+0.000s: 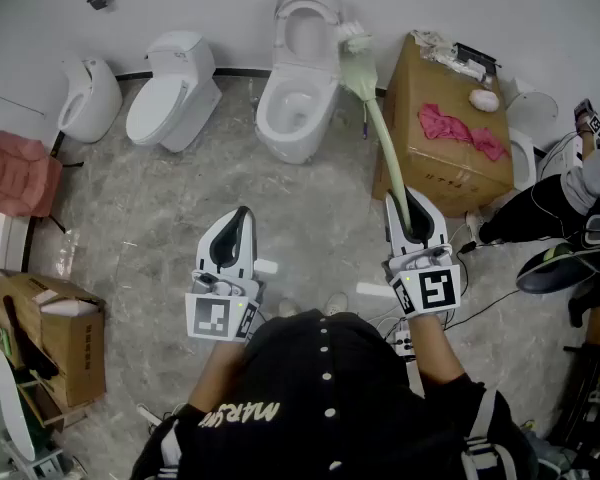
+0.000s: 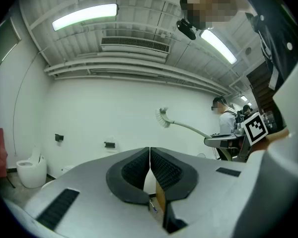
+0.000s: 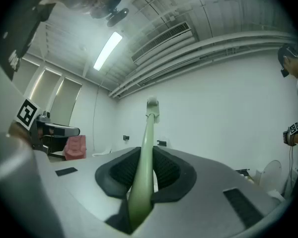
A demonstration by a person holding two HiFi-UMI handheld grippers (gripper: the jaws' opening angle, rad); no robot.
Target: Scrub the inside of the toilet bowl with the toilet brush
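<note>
A white toilet (image 1: 292,118) with its seat raised stands at the back centre of the head view. My right gripper (image 1: 414,218) is shut on the pale green handle of the toilet brush (image 1: 378,118). The handle rises away from the jaws, and the white bristle head (image 1: 352,38) hangs in the air beside the raised seat's right edge, outside the bowl. In the right gripper view the brush handle (image 3: 147,143) runs up between the jaws of the right gripper (image 3: 145,171). My left gripper (image 1: 240,226) is held level beside it, and its jaws (image 2: 149,165) are shut with nothing between them.
A closed toilet (image 1: 175,93) and a small white one (image 1: 88,98) stand to the left. A cardboard box (image 1: 435,158) with a pink cloth (image 1: 458,128) stands right of the open toilet. A person's legs (image 1: 555,208) and cables are at the right. A red stool (image 1: 20,173) and an open box (image 1: 65,333) are at the left.
</note>
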